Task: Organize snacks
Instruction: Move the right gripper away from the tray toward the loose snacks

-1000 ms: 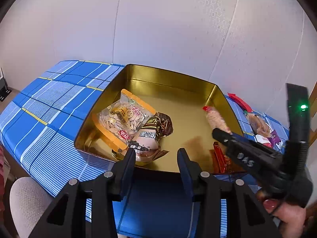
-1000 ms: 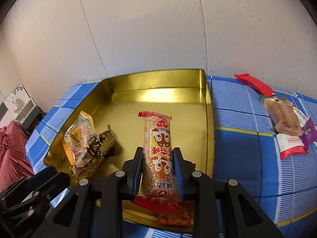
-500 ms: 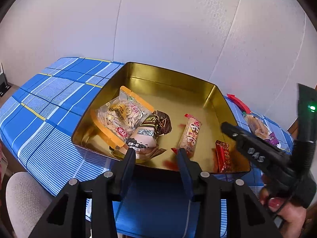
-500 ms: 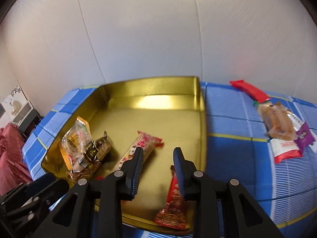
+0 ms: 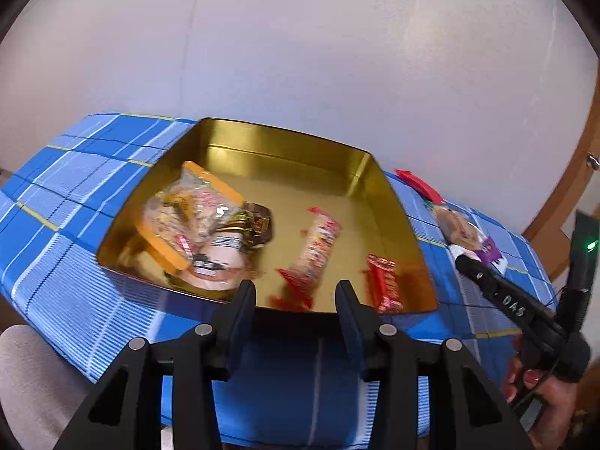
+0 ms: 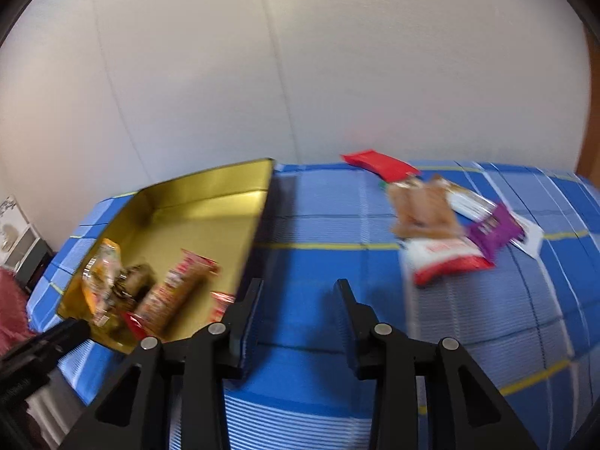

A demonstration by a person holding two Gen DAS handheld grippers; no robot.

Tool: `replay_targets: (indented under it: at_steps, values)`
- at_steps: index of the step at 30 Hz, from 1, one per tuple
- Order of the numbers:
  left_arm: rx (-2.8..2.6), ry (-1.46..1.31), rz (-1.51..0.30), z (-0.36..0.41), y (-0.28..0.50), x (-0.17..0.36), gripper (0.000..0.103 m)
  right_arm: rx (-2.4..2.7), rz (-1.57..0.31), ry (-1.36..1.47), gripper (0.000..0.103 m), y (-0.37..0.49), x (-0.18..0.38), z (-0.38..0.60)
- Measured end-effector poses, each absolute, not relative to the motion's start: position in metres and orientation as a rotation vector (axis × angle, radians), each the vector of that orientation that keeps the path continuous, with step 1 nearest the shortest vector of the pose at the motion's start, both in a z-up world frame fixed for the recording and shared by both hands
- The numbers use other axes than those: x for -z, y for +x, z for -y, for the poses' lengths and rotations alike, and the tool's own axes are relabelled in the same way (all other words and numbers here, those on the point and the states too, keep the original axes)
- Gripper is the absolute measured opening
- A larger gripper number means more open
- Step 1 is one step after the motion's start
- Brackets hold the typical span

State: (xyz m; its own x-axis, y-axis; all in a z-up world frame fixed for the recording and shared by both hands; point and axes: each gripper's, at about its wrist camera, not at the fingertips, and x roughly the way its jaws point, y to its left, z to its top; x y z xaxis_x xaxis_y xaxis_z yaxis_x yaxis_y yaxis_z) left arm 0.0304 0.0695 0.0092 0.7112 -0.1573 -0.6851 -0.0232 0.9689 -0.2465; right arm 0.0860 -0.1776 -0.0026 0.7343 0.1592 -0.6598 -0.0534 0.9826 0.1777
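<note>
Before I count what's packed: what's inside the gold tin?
Gold tin: an orange-edged bag overlapping a brown packet, a long red-ended pack, a small red bar. Anything beneath the bag is hidden.

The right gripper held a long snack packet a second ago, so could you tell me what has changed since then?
The right gripper let go of the long red-and-white snack packet, now lying in the gold metal tin; its fingers have just been opening, empty, and it swung toward the loose snacks. The left gripper stayed open.

I see a plain white wall (image 5: 300,56) with faint vertical seams behind the bench (image 6: 337,232), which wears a blue plaid cloth. Right of the wall runs a brown wooden frame (image 5: 570,187).
</note>
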Motion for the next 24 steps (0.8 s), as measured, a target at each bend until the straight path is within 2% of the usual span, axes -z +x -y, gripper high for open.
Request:
replay_targets:
  at_steps: [9, 15, 16, 18, 19, 24]
  values:
    - [0.204, -0.203, -0.788, -0.04, 0.026, -0.008, 0.045, 0.037, -0.797, 0.26, 0.038, 0.066, 0.034, 0.259]
    - [0.24, -0.146, -0.804, -0.018, 0.023, -0.005, 0.045, 0.076, -0.783, 0.315, 0.039, 0.089, 0.026, 0.29]
    - [0.242, -0.14, -0.806, -0.016, 0.023, -0.004, 0.045, 0.074, -0.772, 0.298, 0.041, 0.096, 0.021, 0.289]
    - [0.241, -0.126, -0.809, -0.012, 0.023, -0.005, 0.045, 0.064, -0.752, 0.262, 0.067, 0.114, 0.009, 0.285]
    - [0.241, -0.123, -0.808, -0.012, 0.022, -0.005, 0.045, 0.059, -0.739, 0.249, 0.071, 0.125, 0.004, 0.283]
    - [0.223, -0.12, -0.815, -0.015, 0.022, -0.006, 0.045, 0.047, -0.804, 0.159, 0.071, 0.191, -0.002, 0.26]
